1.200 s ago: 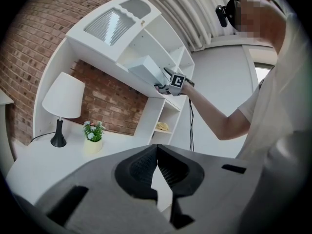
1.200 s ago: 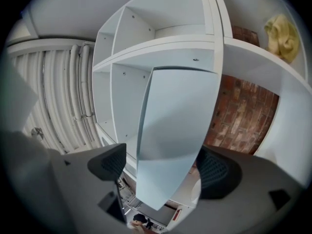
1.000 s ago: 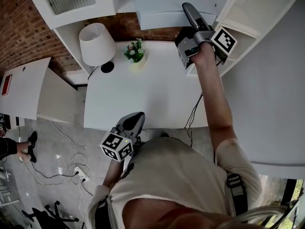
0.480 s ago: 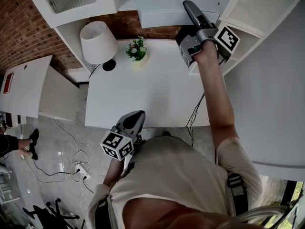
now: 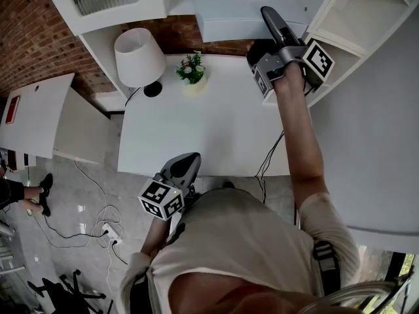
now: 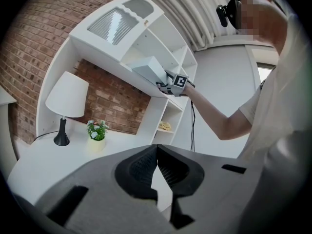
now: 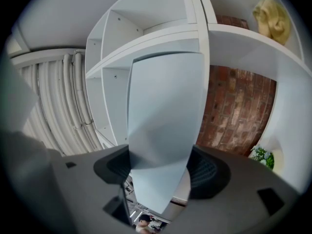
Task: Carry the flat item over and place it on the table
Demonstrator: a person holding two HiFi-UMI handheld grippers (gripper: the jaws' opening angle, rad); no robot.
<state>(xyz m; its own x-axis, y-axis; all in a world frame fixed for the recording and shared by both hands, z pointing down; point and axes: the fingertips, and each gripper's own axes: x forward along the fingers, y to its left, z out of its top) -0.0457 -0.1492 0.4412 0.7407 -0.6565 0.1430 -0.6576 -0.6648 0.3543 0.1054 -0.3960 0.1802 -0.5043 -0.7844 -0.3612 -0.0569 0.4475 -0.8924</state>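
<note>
1. Flat item (image 7: 163,111), a pale thin box or panel, runs straight ahead of the right gripper (image 5: 270,18) onto the white shelf (image 7: 146,43). Its near end sits between the jaws.
2. Right gripper's jaws have just been closing. They stand fairly wide, and both pads appear to meet the item's opposite sides, so I judge it gripped.
3. Left gripper (image 6: 156,172) hangs low by the person's waist, with its jaw tips together and nothing between them.
4. Handling, as a judgement: the item looks stiff and light, with smooth faces that could slide in the pads. Held by one end, its long far part will lever downward once it is clear of the shelf.
5. Best hold: deep on the near end, with the pads centred across the width, and kept level while drawing it back.
6. Table (image 5: 209,129) lies below and to the left of the right gripper. A lamp (image 5: 139,56) and a small plant (image 5: 191,70) stand at its far side, so the bare middle suits the set-down.
</note>
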